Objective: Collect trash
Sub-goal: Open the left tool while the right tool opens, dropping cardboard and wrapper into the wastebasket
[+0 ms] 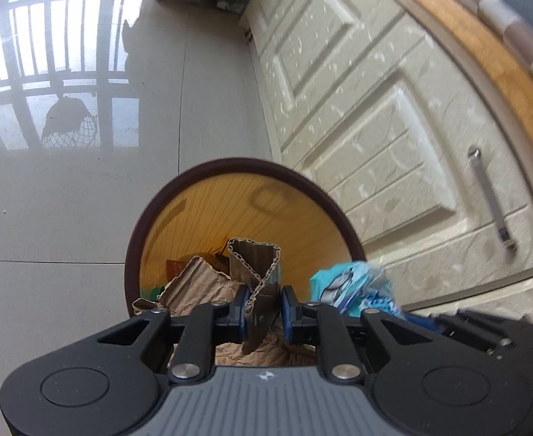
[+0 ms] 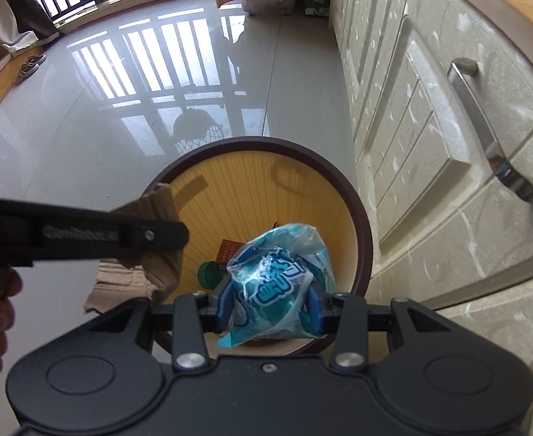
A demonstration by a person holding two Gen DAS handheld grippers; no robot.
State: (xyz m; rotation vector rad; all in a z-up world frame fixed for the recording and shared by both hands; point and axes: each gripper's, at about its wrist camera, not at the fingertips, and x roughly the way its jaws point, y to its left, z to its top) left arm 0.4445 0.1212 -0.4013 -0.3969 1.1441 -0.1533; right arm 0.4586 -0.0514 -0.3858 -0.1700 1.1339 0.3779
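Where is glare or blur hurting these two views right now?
Left wrist view: window glare washes out the floor, and the cabinet handle is smeared by motion blur; the cardboard in the left gripper stays sharp. Right wrist view: the same railing reflection on the floor, the blue wrapper crisp, edges bent by fisheye.

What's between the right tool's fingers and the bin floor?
The blue wrapper, clamped in the right tool over the bin. Right wrist view: under it a green cap and an orange scrap in the bin.
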